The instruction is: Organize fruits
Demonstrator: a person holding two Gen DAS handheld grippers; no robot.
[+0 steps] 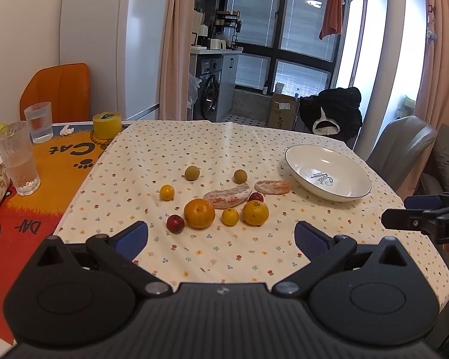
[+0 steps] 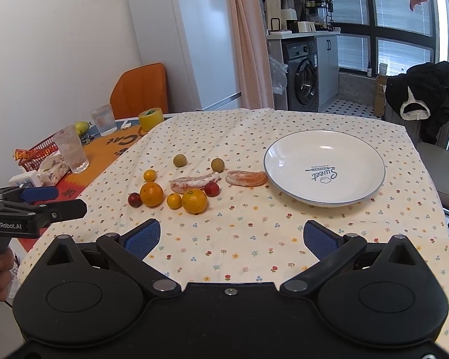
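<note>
The left gripper (image 1: 221, 239) hangs above the near part of the floral tablecloth (image 1: 224, 257) with its blue-padded fingers (image 1: 133, 239) spread wide and nothing between them. The right gripper (image 2: 232, 239) is spread just as wide and empty, to the right of the left one and apart from it.

Directly ahead of both is a bare strip of cloth. Off the right gripper's right side the table edge (image 2: 447, 233) falls away, with a grey chair (image 2: 443, 173) just past it.

Just beyond the left gripper's fingers sits the fruit cluster: a dark red fruit (image 1: 175, 223), a large orange (image 1: 199, 213), a small yellow citrus (image 1: 230, 216) and a second orange (image 1: 255, 212) in a rough row. Behind them lie a peeled citrus piece (image 1: 228, 195), another red fruit (image 1: 256, 197) and a second peeled segment (image 1: 273, 186). Farther still are another small yellow citrus (image 1: 167, 192) and two dull green-brown round fruits (image 1: 192, 173) (image 1: 240, 176).

Ahead and slightly right of the right gripper stands a white plate (image 2: 287, 161), empty, with the second peeled segment just beside its left rim.

Far left of the left gripper, off the floral cloth, stand two glasses (image 1: 18, 158) (image 1: 40, 122) and a yellow tape roll (image 1: 107, 125) on an orange mat (image 1: 60, 161).
</note>
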